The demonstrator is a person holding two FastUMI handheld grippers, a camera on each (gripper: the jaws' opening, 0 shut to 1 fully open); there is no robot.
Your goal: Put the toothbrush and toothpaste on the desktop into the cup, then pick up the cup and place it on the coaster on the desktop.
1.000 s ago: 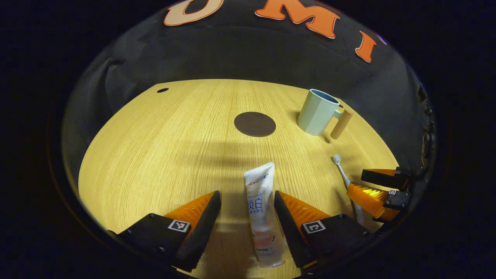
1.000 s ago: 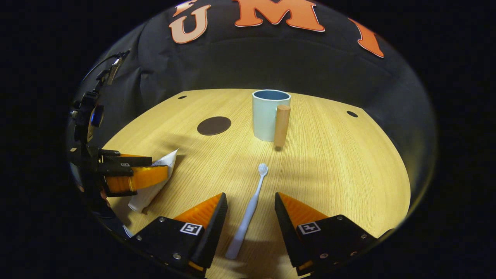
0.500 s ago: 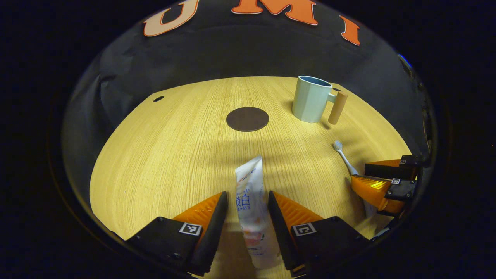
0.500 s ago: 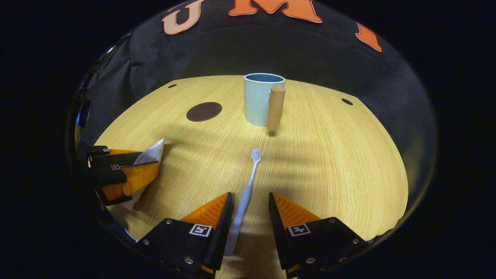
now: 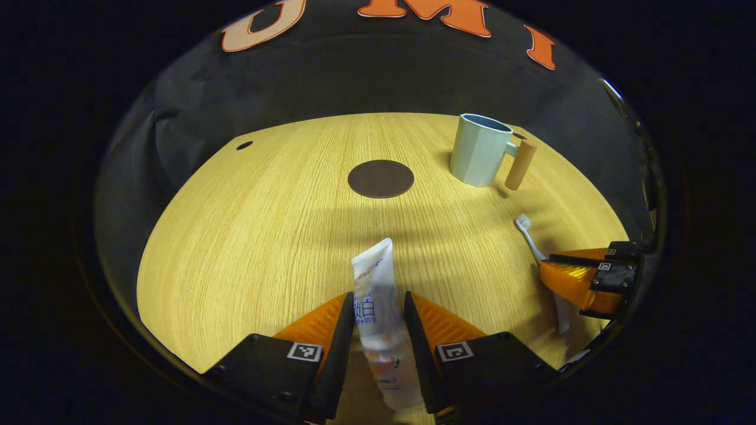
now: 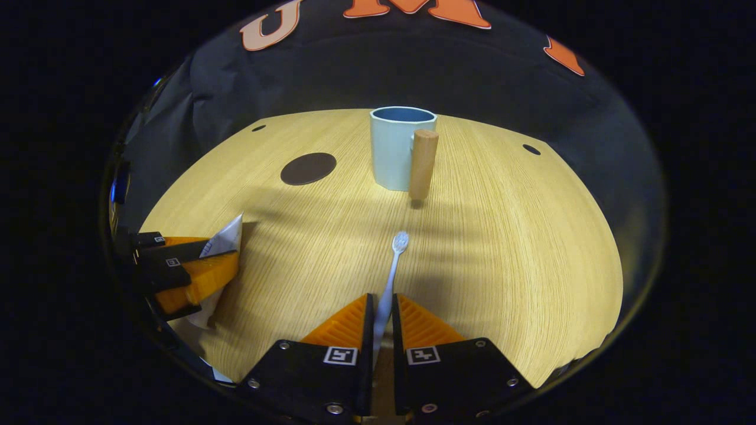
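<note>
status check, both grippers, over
Left hand-held gripper shut on toothpaste. Right hand-held gripper shut on toothbrush. Cup upright, empty, off coaster. Path to cup clear.

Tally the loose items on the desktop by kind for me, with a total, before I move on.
Toothpaste tube: 1, between the left gripper's fingers
Toothbrush: 1, clamped by the right gripper
Cup: 1, upright with a wooden handle
Coaster: 1, dark, round, bare
Total: 4
</note>
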